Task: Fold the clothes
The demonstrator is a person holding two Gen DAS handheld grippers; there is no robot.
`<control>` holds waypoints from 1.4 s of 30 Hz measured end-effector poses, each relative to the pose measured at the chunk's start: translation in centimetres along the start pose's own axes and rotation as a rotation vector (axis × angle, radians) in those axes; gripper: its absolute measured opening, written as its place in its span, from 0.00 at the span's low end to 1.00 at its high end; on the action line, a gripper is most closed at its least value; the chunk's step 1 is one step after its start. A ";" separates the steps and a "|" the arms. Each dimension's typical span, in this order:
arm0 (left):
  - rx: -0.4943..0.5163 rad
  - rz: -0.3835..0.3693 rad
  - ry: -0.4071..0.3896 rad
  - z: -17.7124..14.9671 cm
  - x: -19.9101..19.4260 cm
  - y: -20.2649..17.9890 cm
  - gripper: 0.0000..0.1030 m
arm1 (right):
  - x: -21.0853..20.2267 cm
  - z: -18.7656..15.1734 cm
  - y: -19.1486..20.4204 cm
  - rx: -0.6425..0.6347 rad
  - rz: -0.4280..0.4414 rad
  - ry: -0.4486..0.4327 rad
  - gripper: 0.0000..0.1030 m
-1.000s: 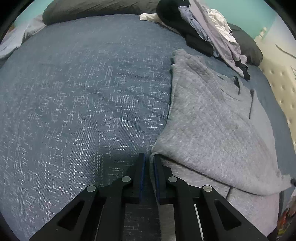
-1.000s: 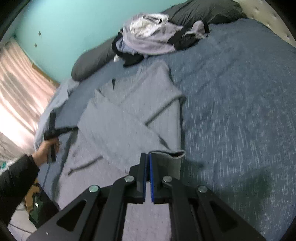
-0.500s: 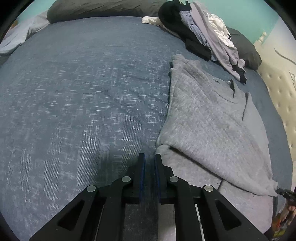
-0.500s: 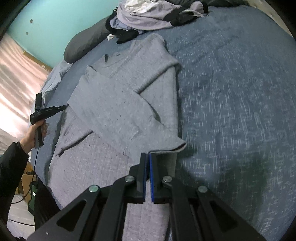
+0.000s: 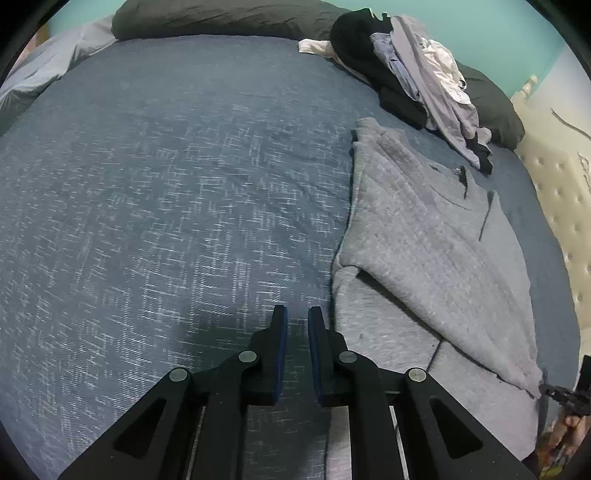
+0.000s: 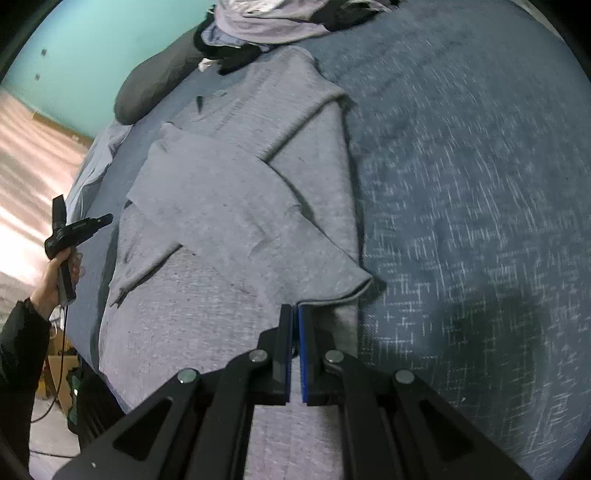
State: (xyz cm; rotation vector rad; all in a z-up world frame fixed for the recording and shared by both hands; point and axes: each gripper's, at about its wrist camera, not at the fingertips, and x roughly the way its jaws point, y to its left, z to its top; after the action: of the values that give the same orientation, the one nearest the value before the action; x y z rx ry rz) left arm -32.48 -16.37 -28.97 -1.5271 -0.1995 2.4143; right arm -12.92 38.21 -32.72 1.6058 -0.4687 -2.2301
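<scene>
While the grey sweater (image 6: 236, 206) lies spread on the bed (image 5: 166, 184), its sleeve cuff (image 6: 332, 295) sits right at the tips of the right gripper (image 6: 294, 314). Those jaws are pressed nearly together with just a sliver between the blue pads, and the cuff's edge meets the tips, but I honestly can't tell if any cloth is actually pinched in there.

Over on the other side, the left gripper (image 5: 297, 321) has its jaws spread a bit with nothing between them, only bedspread showing through the gap. It hovers just beside the sweater's edge (image 5: 343, 295), not touching it as far as I can see.

One sleeve is folded across the body on a diagonal, so it runs from the shoulder down to that cuff. Sweater's long axis goes from the near edge of the bed, hem end closest to the grippers, up to the collar (image 5: 463, 181), which points at the clothes pile (image 5: 417, 74).

That pile sits just past the collar, nearly touching the shoulder, a jumble of black, lavender and white stuff leaning on a dark pillow (image 5: 221, 18). Nothing lies on top of the sweater itself.

In the right wrist view you can see the person's hand (image 6: 62, 266) gripping the other handle off the bed's side, dark sleeve (image 6: 22, 350) below it.
</scene>
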 end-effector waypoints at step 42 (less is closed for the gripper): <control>-0.013 -0.044 -0.048 2.5 3.3 -2.6 0.37 | -0.6 -0.5 -1.6 -0.008 0.026 0.021 0.03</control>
State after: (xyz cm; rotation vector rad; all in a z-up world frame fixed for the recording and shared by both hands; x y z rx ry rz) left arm -35.68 -12.84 -30.03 -1.4557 -0.2559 2.4212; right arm -12.40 39.87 -33.15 1.6089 -0.4712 -2.1910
